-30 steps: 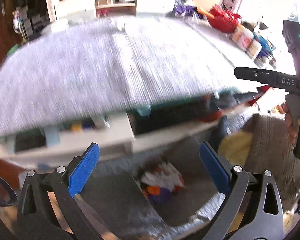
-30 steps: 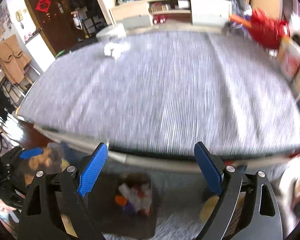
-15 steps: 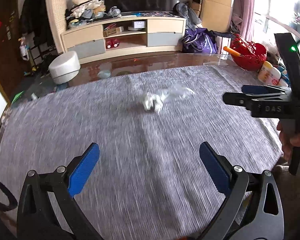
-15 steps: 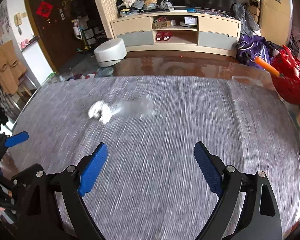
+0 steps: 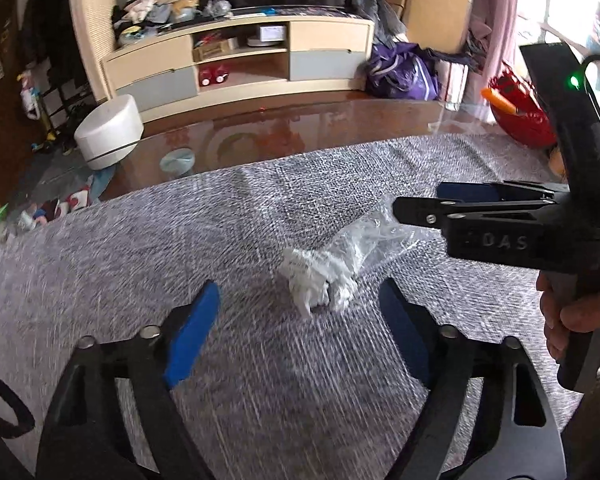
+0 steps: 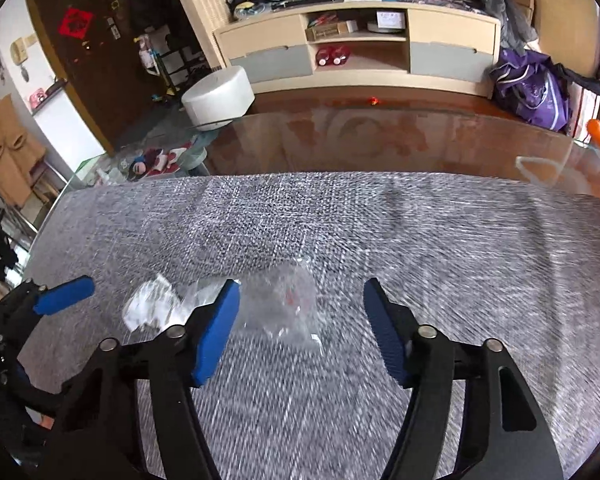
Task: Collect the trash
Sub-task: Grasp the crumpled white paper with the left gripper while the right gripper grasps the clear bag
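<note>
Your left gripper (image 5: 300, 312) points down at the grey woven cloth (image 5: 260, 400) that covers the table. Its jaws are closing and stand at a medium gap. The blue pads (image 5: 192, 340) do not press on anything. The crumpled white paper (image 5: 316, 280) lies on the cloth just ahead of the fingertips, roughly in line with the gap, and touches neither pad.

A clear plastic wrapper (image 5: 368, 232) lies against the far right side of the paper and spreads toward your right gripper (image 5: 456, 194). In the left wrist view you see that gripper side-on, so this view does not show how far its jaws are apart. Your right hand (image 5: 572, 320) holds its handle at the right edge of the picture.

In the right wrist view, your right gripper's jaws are also closing, with a medium gap and nothing pressed between the pads (image 6: 216, 332). The clear plastic wrapper lies on the cloth just ahead of the gap, toward the left finger, whose tip overlaps the wrapper's edge in the picture. You cannot tell whether that tip touches the plastic. The crumpled white paper lies left of the left finger, outside the gap. A blue pad of your left gripper shows at the left edge.

Beyond the cloth, the bare glossy tabletop (image 6: 380, 140) is visible.
</note>
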{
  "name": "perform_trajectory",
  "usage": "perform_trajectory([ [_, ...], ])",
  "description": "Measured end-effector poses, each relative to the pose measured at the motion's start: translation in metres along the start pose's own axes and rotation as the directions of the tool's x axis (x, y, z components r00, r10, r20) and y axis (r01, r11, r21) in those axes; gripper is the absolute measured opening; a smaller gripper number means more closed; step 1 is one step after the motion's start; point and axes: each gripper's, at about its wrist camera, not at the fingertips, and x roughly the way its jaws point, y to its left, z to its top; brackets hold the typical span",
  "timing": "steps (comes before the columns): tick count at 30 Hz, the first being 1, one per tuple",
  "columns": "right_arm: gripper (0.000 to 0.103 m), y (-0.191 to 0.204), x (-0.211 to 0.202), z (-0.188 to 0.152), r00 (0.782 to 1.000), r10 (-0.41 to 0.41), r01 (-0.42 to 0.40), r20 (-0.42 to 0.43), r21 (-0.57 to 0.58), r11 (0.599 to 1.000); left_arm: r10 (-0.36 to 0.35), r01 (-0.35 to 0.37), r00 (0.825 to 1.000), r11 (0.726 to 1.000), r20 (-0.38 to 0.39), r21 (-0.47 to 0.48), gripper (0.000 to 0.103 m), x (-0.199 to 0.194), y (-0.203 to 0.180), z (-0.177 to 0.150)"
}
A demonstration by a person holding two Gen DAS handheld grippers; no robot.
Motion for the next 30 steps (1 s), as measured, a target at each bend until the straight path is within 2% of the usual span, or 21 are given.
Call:
perform_trajectory([
  [1,0.057,0.001,0.005,0.0,1.0,0.004,-0.004,-0.01,-0.004,1.0,-0.003,0.003,1.0,1.0,-0.008,0.011,0.062,0.005,-0.001,0.001],
  [3,0.048,0.003,0.013,0.0,1.0,0.013,-0.014,-0.026,-0.01,1.0,-0.028,0.029,0.999,0.999,-0.033,0.016,0.044,0.013,0.0,0.001],
  [5,0.04,0.007,0.016,-0.002,0.999,0.028,-0.029,-0.026,-0.018,0.999,-0.052,0.053,0.997,0.998,-0.048,0.019,0.035,0.019,0.0,0.0],
  [9,0.036,0.014,0.016,-0.004,1.0,0.015,-0.016,-0.023,-0.04,0.999,-0.096,0.099,0.994,0.994,-0.052,0.049,0.016,0.023,-0.005,-0.003],
  [14,0.028,0.012,0.013,-0.012,1.0,0.024,-0.025,-0.019,-0.05,0.998,-0.11,0.113,0.993,0.992,-0.05,0.059,0.011,0.024,-0.006,-0.005],
  [18,0.016,0.007,0.01,-0.01,0.999,0.034,-0.034,-0.02,-0.035,0.999,-0.105,0.108,0.993,0.992,-0.051,0.069,0.004,0.019,-0.007,-0.006],
  [25,0.015,0.022,-0.029,-0.013,0.999,-0.009,0.012,0.03,-0.101,0.995,-0.077,0.077,0.997,0.994,-0.011,0.08,0.004,-0.021,-0.01,-0.003],
  [30,0.014,0.027,-0.078,-0.011,0.996,-0.021,0.03,0.091,-0.104,0.994,-0.046,0.043,0.998,0.996,0.039,0.079,0.004,-0.075,-0.018,0.003],
])
